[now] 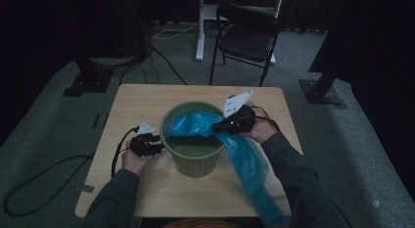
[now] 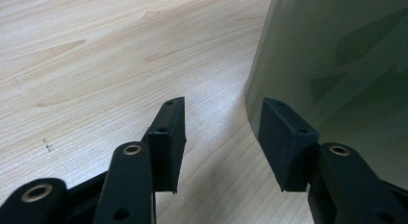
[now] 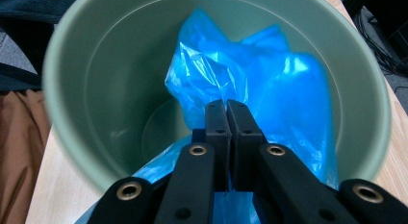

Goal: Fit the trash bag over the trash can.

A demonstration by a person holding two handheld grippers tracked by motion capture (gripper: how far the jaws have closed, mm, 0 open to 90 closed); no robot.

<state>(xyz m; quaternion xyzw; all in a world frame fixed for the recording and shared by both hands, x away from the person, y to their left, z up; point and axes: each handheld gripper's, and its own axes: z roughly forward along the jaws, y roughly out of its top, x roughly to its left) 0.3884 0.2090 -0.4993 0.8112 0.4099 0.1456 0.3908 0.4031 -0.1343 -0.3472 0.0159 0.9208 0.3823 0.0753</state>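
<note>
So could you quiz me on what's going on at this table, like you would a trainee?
1. True or false: the right claw is shut on the blue plastic bag.
2. Where does the bag's loose end hang? A) inside the green bin B) over the bin's rim toward the person C) on the folding chair
3. Fill in: the left claw is ____, one pad against the bin's outer wall.

Key:
1. True: its jaws pinch the plastic over the bin's mouth.
2. B
3. open
</note>
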